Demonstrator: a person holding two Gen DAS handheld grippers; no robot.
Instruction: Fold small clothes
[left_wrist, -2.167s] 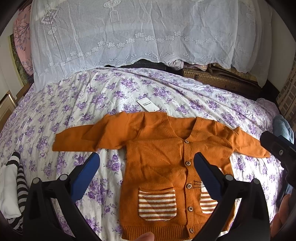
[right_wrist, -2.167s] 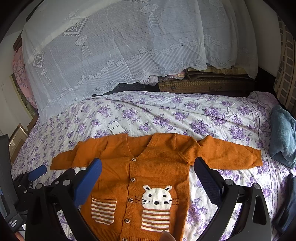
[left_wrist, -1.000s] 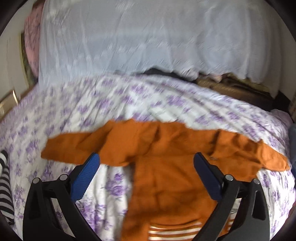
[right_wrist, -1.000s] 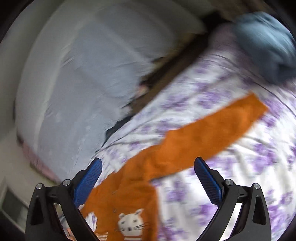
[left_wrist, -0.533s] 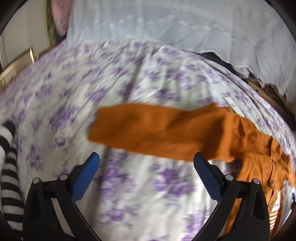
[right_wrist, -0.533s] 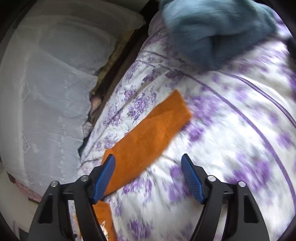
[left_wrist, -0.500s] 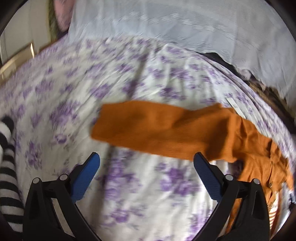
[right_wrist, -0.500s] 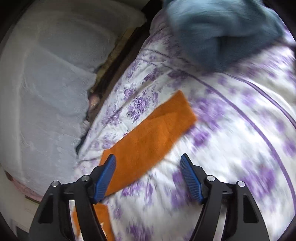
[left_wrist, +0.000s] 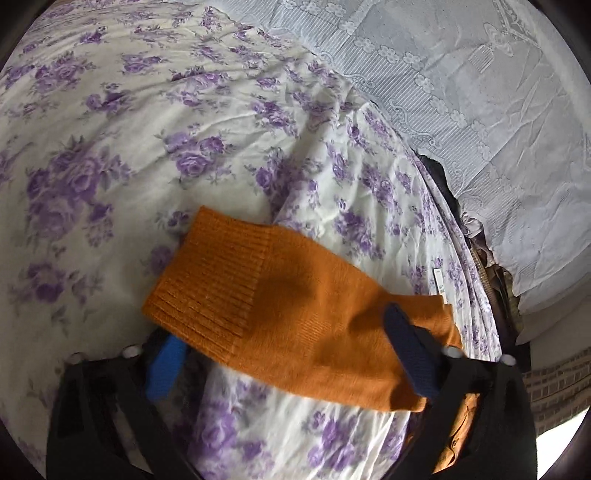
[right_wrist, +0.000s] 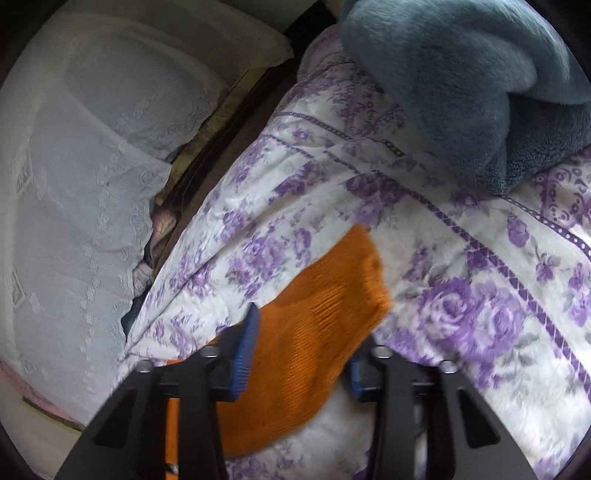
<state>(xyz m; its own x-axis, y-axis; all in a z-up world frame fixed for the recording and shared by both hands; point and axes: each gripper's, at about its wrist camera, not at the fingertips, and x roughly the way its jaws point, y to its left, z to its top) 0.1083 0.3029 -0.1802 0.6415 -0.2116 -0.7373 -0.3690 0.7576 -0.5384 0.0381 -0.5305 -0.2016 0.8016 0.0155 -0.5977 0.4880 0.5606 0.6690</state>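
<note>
Orange knit, soft and finely ribbed, lies spread on a bed under a white sheet (left_wrist: 155, 122) printed with purple roses; it is a small cardigan, and only its two sleeves show well. The left sleeve (left_wrist: 295, 314) runs flat across the wrinkled sheet, its ribbed cuff squared off and pointing away from the body of the garment. The left gripper (left_wrist: 288, 365) straddles that sleeve just behind the cuff: one blue-padded finger sits at the near edge of the cuff, the other, darker one rests against the sleeve further along. Its fingers are closing, with the sleeve between them, and do not yet pinch the cloth.

The right sleeve (right_wrist: 314, 332) lies on the same flowered sheet, cuff blurred and slightly raised. The right gripper (right_wrist: 299, 354) has the sleeve between its fingers, which are closing on the knit from both sides; whether the pads already press is hard to tell.

A plush grey-blue blanket (right_wrist: 461, 81) is heaped beyond the right cuff. White lace cloth (left_wrist: 480, 92) drapes along the bed's far side.
</note>
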